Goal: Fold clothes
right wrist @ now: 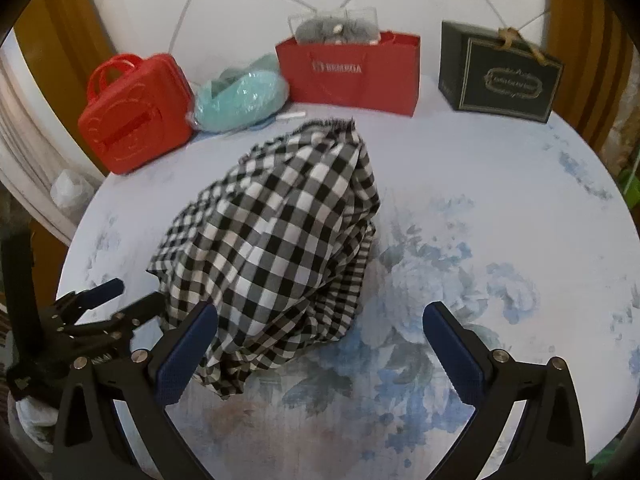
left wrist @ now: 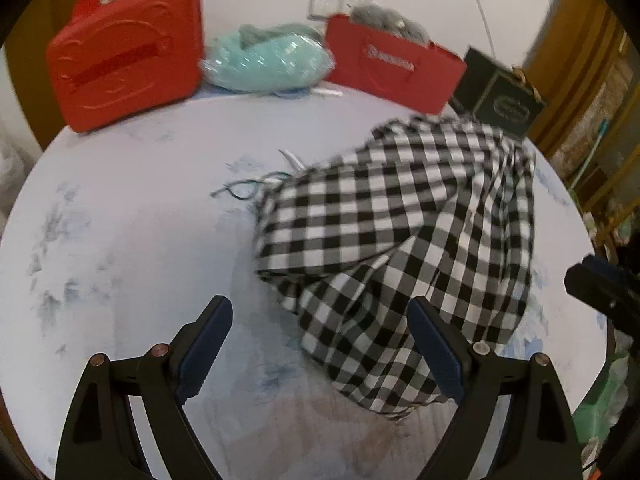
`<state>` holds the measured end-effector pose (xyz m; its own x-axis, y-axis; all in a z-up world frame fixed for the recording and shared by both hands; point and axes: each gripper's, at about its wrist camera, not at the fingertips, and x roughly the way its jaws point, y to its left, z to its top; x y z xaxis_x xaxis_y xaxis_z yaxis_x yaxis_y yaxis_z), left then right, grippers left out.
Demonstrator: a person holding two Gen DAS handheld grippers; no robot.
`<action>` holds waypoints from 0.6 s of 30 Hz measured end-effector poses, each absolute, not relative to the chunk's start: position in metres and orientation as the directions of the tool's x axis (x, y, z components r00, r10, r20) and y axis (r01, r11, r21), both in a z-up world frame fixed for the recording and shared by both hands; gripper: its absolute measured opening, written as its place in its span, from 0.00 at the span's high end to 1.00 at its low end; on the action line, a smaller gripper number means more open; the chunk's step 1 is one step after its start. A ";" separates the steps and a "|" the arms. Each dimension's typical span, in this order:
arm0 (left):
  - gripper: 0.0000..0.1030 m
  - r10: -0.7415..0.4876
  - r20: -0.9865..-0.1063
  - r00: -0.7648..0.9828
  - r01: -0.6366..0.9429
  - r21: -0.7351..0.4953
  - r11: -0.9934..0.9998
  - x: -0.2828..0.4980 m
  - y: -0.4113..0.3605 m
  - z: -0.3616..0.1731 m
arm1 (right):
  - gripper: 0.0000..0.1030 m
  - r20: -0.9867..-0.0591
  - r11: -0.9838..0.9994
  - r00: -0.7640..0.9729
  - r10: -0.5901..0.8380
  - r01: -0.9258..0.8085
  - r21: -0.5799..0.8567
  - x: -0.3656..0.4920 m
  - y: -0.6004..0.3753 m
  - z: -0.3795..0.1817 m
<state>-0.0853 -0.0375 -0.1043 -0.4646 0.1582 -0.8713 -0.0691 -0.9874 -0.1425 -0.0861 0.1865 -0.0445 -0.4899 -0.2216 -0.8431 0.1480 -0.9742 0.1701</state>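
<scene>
A black-and-white checked cloth (left wrist: 400, 232) lies bunched in a heap on the round table (left wrist: 140, 220). My left gripper (left wrist: 320, 320) is open just in front of the heap's near left edge, with nothing between its fingers. In the right wrist view the same cloth (right wrist: 276, 240) fills the centre-left. My right gripper (right wrist: 320, 324) is open too, its left finger against the cloth's near edge and its right finger over bare tabletop. The left gripper (right wrist: 116, 296) shows at the lower left there, and the right gripper's tip (left wrist: 596, 284) shows at the right edge of the left wrist view.
Along the table's far side stand a red case (right wrist: 136, 116), a bagged mint-green bundle (right wrist: 240, 96), a red paper bag (right wrist: 352, 72) and a dark gift box (right wrist: 500, 76). The flower-printed tabletop (right wrist: 500, 220) lies to the right of the cloth. Loose threads (left wrist: 240, 190) trail from the cloth's left edge.
</scene>
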 end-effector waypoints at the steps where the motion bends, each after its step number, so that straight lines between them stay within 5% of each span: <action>1: 0.14 0.162 -0.878 -0.450 -0.085 -0.139 -0.987 -0.089 -0.032 -0.111 | 0.00 -0.849 -0.975 -0.482 -0.218 0.142 0.170 -0.089 0.187 -0.048; 4: 0.26 0.179 -0.889 -0.421 -0.121 -0.141 -0.983 -0.097 -0.020 -0.126 | 0.00 -0.857 -0.977 -0.470 -0.213 0.122 0.175 -0.094 0.192 -0.052; 8: 0.91 0.176 -0.910 -0.375 -0.145 -0.130 -0.981 -0.107 -0.012 -0.139 | 0.00 -0.861 -0.979 -0.467 -0.202 0.108 0.172 -0.104 0.199 -0.052; 12: 0.94 0.166 -0.896 -0.412 -0.100 -0.137 -0.986 -0.110 -0.031 -0.129 | 0.00 -0.861 -0.977 -0.462 -0.214 0.119 0.179 -0.113 0.199 -0.052; 15: 0.94 0.073 -0.869 -0.489 -0.001 -0.083 -0.997 -0.110 -0.067 -0.110 | 0.16 -0.854 -0.974 -0.469 -0.224 0.134 0.181 -0.119 0.197 -0.050; 18: 0.94 -0.024 -0.849 -0.527 0.114 -0.042 -0.993 -0.112 -0.111 -0.098 | 0.19 -0.846 -0.970 -0.475 -0.241 0.145 0.194 -0.125 0.195 -0.047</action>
<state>-0.1118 -0.1106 -0.0985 -0.5272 -0.0243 -0.8494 0.1139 -0.9926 -0.0423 -0.1252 0.1949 -0.0470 -0.4751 -0.2406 -0.8464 0.1453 -0.9701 0.1942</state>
